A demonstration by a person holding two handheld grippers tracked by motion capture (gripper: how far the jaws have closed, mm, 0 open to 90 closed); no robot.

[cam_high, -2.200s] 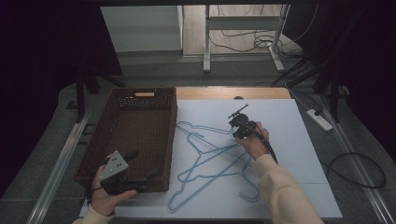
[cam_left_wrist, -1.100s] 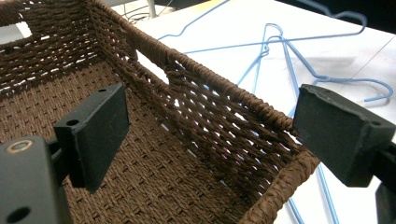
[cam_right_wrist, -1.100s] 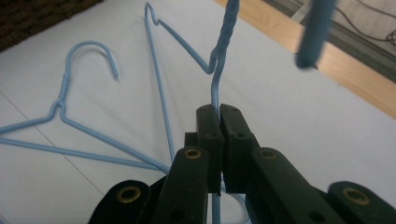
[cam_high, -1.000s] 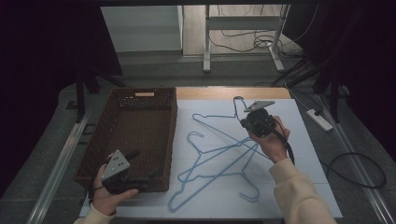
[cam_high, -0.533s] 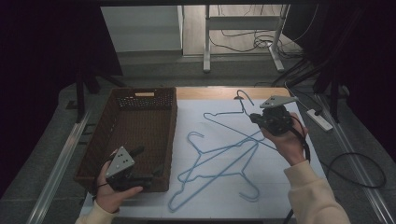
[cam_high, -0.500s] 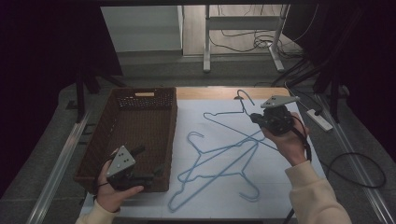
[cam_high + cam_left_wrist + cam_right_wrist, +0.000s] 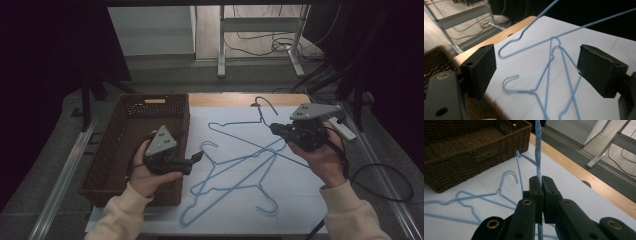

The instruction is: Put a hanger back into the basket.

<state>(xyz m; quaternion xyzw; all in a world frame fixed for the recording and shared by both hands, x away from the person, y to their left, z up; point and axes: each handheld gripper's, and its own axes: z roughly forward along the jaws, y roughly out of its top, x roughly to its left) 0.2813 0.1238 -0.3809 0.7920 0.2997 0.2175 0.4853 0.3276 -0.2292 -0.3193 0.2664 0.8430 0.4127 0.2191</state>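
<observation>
My right gripper [image 7: 276,130] is shut on the wire of a blue hanger [image 7: 267,105] and holds it tilted above the white sheet, hook toward the far edge. In the right gripper view the jaws [image 7: 541,180] pinch that wire [image 7: 538,150], which rises straight up. Two more blue hangers [image 7: 225,186] lie crossed on the sheet. My left gripper [image 7: 192,162] hovers by the basket's near right corner and points at them. Its jaws [image 7: 539,70] have just been closing a little but stand wide open with nothing between them; the lying hangers [image 7: 549,72] are beyond.
A brown wicker basket [image 7: 125,145] stands at the left of the table, also seen in the right gripper view [image 7: 474,145]. A white sheet [image 7: 300,200] covers the wooden table top [image 7: 225,100]. Cables and a metal frame lie on the floor beyond.
My right gripper has lifted the hanger higher and carried it toward the far right. My left hand has risen and moved right, from the basket's near edge toward the lying hangers.
</observation>
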